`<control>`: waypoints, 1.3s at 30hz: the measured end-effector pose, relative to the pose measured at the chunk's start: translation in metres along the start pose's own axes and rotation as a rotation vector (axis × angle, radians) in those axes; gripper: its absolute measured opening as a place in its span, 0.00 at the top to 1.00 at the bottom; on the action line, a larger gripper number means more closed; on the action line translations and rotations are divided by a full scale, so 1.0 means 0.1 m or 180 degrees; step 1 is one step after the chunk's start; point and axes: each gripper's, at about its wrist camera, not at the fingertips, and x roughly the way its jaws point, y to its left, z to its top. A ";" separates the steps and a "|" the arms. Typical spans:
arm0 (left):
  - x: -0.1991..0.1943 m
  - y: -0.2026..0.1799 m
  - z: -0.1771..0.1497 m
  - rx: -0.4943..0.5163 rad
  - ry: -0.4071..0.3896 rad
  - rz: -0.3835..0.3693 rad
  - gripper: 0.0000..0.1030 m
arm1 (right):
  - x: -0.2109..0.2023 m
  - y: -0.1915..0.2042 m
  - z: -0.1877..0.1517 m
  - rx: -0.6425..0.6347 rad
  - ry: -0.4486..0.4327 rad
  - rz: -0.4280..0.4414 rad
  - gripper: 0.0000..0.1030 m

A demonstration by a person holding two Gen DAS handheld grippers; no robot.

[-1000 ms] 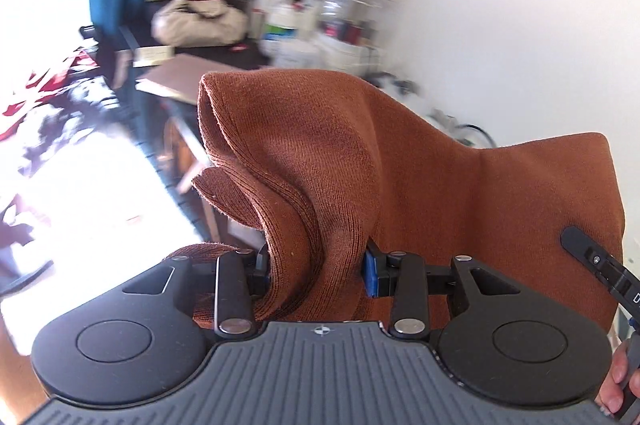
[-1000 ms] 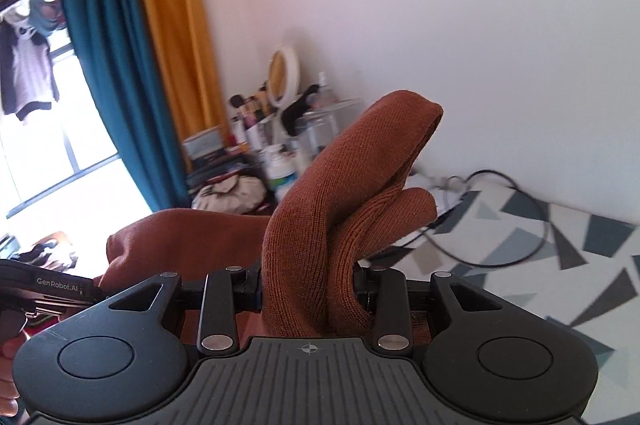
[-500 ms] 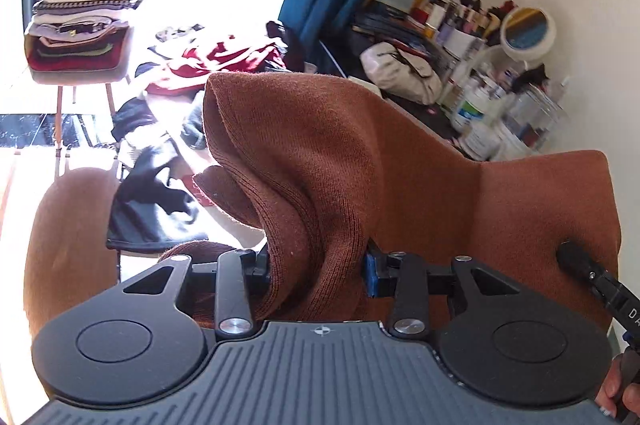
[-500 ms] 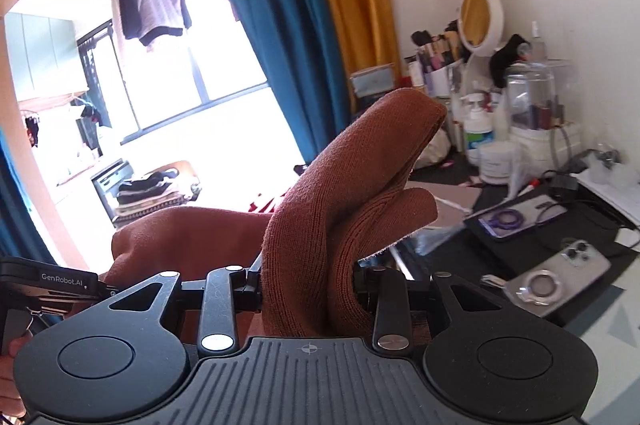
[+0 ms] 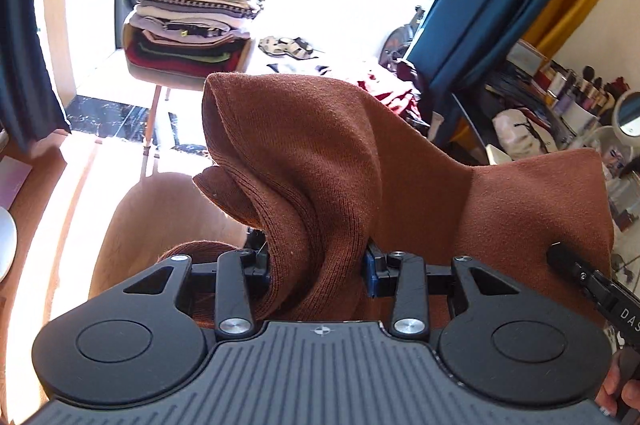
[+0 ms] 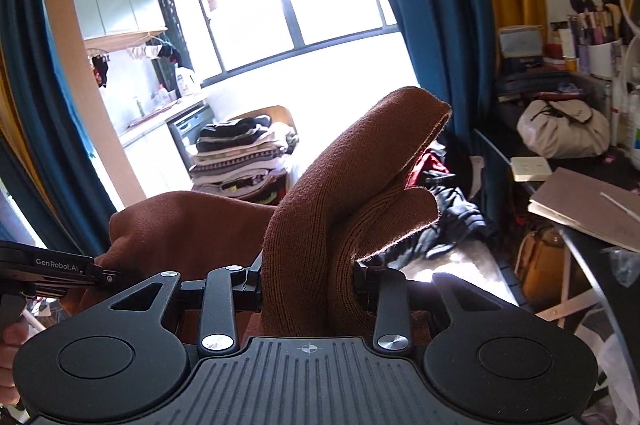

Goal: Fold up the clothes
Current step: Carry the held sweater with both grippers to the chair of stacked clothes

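Brown knit garment (image 5: 340,161) is off any surface, held up in the air between your 2 grippers, bunched folds poking up past each one. Left gripper (image 5: 318,265) is clamped on a thick wad of it; fabric fills the jaw gap and flops over toward 11 o'clock in the left wrist view. Right gripper (image 6: 308,277) is clenched on another bunch of the same garment, with a rounded fold standing up toward 1 o'clock in the right wrist view. The span between them hangs as a sheet: at 3 o'clock in the left view, at 9 o'clock in the right view.

Around it: chair (image 5: 160,75) at 11 o'clock in the left view, carrying a stack of folded clothes (image 5: 192,13). Loose clothes pile (image 5: 384,85) at 1 o'clock, beside the blue curtain (image 5: 480,5). Cluttered desk (image 6: 580,161) at 3 o'clock in the right view.
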 end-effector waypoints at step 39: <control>1.26 3.61 1.88 -0.0341 0.0242 0.0217 0.62 | 4.23 3.07 0.62 0.0292 0.0610 0.0284 0.70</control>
